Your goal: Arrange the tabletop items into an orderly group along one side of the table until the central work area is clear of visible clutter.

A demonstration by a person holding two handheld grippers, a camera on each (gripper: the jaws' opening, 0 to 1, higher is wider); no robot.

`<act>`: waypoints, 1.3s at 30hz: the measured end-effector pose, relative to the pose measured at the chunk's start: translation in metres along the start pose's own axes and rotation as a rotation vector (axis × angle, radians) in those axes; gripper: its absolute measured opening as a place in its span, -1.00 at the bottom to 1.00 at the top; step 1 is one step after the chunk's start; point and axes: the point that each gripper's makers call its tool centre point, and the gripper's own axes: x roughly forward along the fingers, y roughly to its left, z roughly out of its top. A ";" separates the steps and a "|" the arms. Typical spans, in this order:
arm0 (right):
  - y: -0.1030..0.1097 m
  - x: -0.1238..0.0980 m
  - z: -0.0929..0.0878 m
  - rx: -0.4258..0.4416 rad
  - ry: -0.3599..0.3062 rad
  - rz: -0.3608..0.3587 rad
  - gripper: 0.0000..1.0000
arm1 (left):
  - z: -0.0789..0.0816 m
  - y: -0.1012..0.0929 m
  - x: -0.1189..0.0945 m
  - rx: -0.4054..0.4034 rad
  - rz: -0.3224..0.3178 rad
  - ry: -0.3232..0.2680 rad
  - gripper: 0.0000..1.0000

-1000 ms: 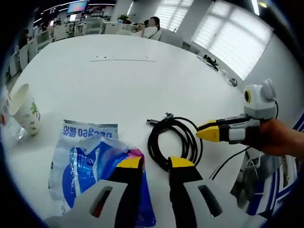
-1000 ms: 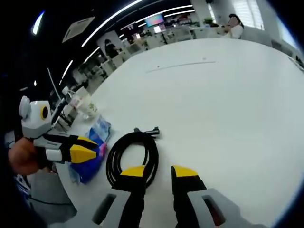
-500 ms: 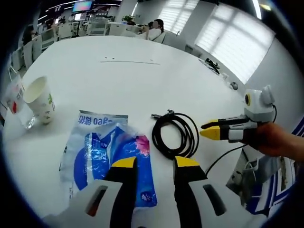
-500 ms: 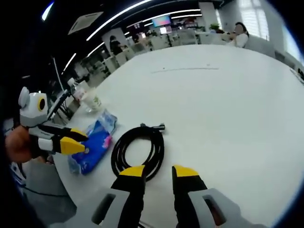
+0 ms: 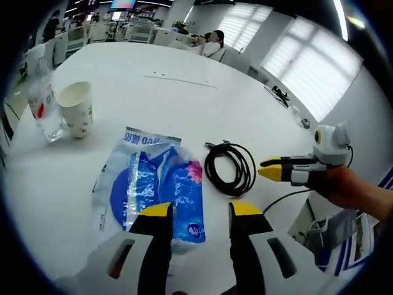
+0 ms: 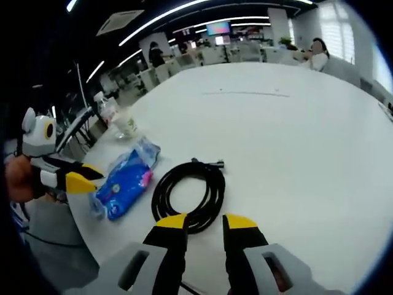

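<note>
A white table (image 5: 184, 67) is seen carrying four loose things near one edge: a coiled black cable (image 5: 230, 168), a blue and white plastic packet (image 5: 153, 187), a paper cup (image 5: 75, 108) and a clear bottle (image 5: 43, 101). The cup and bottle stand just beside each other toward one corner, with the packet between them and the cable. The left gripper (image 5: 198, 210) is held over the near end of the packet, its jaws apart and closed on nothing. The right gripper (image 6: 204, 219) is held just short of the near rim of the cable (image 6: 190, 193), its jaws likewise apart and empty. The packet (image 6: 127, 177) is laid with its long axis running away from the left gripper, so it is judged to be taken most easily by that near end. The cable lies straight ahead of the right gripper, which is the nearer tool to it. Nothing has yet been gathered, and the far stretch of the table is bare.
</note>
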 end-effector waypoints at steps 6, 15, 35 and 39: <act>0.005 0.000 -0.001 -0.010 0.002 0.004 -0.60 | -0.008 0.010 -0.014 -0.033 0.028 -0.025 -0.28; 0.022 0.006 0.000 -0.044 0.019 0.032 -0.59 | -0.025 0.026 -0.035 -0.121 0.083 -0.057 -0.29; 0.055 0.027 0.016 -0.119 0.056 0.108 -0.56 | -0.044 0.022 -0.030 -0.252 0.113 -0.042 -0.31; 0.060 0.036 0.026 -0.143 0.066 0.127 -0.54 | -0.045 0.023 -0.029 -0.262 0.122 -0.045 -0.31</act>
